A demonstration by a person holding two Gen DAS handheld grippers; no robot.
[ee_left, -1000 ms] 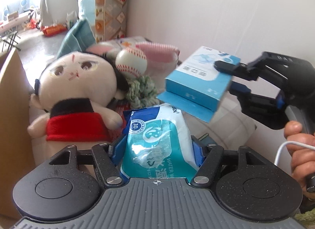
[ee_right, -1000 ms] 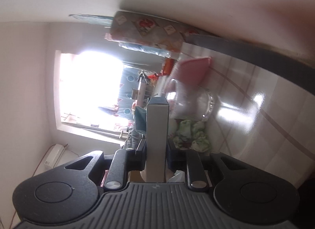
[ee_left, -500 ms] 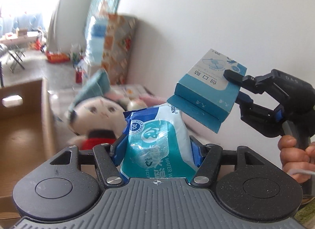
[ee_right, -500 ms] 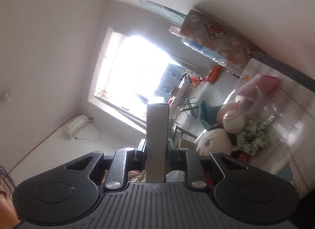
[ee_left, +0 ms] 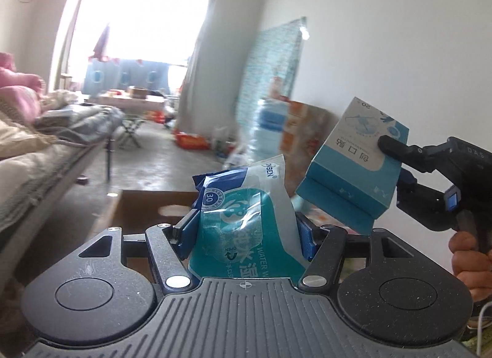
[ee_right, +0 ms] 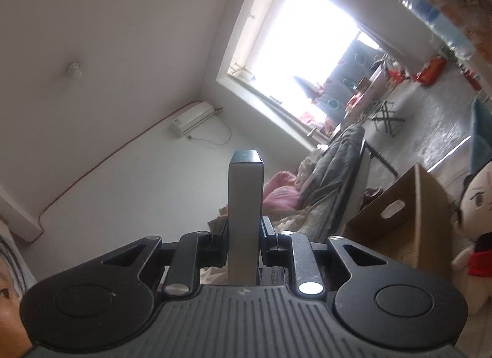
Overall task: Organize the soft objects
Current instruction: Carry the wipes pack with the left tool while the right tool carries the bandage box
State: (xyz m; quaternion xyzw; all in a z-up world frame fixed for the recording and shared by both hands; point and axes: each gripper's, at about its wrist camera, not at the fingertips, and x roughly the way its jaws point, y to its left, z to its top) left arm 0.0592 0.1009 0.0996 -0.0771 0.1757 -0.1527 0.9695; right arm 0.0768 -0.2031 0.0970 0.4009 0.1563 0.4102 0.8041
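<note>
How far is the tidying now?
Nothing visibly put away yet. In hand: the left gripper is shut on the wipes, the right gripper on the blue box. Left: the doll sits outside the carton.

We see daylight flooding in from the window [ee_left: 147, 13], blown out to pure white in both views. The far room looks soft and smeared with motion blur; nearby parts stay sharp. Fisheye bending curves the walls, and the corners vignette dark.
</note>
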